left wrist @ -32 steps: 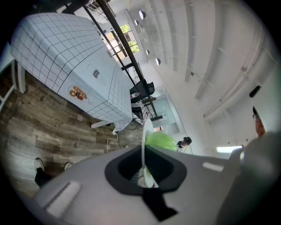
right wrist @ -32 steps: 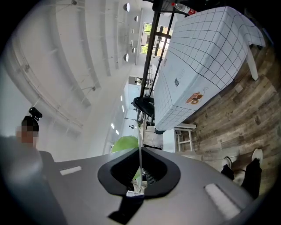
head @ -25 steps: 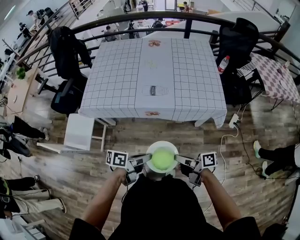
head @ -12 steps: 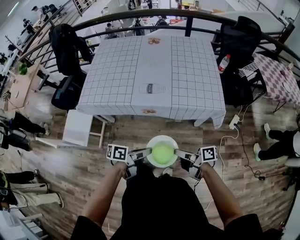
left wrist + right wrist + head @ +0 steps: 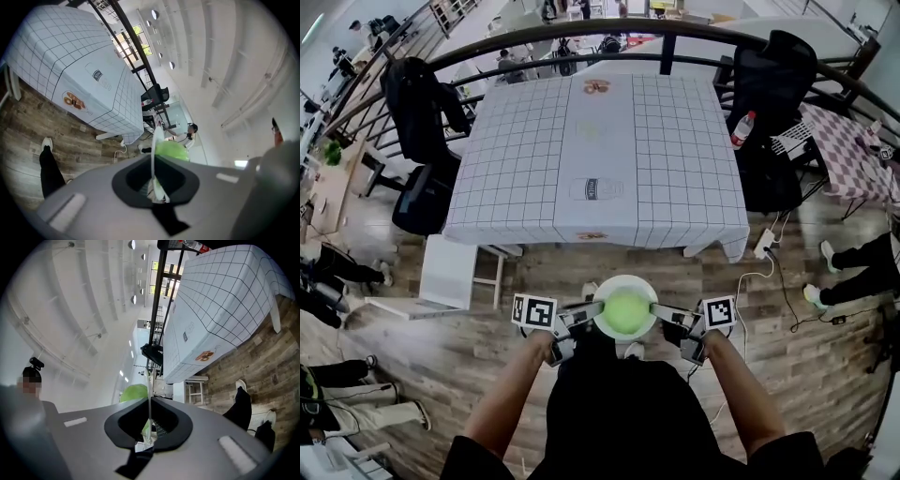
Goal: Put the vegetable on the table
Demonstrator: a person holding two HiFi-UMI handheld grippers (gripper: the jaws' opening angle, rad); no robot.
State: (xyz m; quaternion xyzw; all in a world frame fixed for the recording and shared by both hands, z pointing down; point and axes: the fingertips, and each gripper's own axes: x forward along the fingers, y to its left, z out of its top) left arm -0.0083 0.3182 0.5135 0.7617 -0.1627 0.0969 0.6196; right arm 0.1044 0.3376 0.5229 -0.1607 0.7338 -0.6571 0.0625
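Head view, bottom edge: what is cut off? — DESK

The person's torso (image 5: 623,412) and forearms (image 5: 511,394) run out of frame. The left gripper (image 5: 586,316) and right gripper (image 5: 664,314) meet one white plate (image 5: 625,280) from opposite sides, and its rim covers their tips here. — PHOTOGRAPHER

Do the gripper views settle the grip? — DESK

Yes. In each, the jaws are clamped on the plate's thin rim, seen edge-on. A round, pale green vegetable (image 5: 625,312) lies on the plate, carried above the wood floor (image 5: 787,375), short of the table (image 5: 600,150). Its kind is hard to make out. — PHOTOGRAPHER

The count? — DESK

Two grippers, one plate, one vegetable. Beyond them stands one white stool (image 5: 450,272) near the table's front left corner. Then comes one table under a checked cloth. One red-capped bottle (image 5: 739,130) shows just off its right edge, and what it rests on cannot be told. There are two black chairs, one left (image 5: 417,94) and one right (image 5: 769,75). One curved railing (image 5: 534,33) runs behind. Bystanders' legs (image 5: 342,267) are cropped at the frame's sides. — PHOTOGRAPHER
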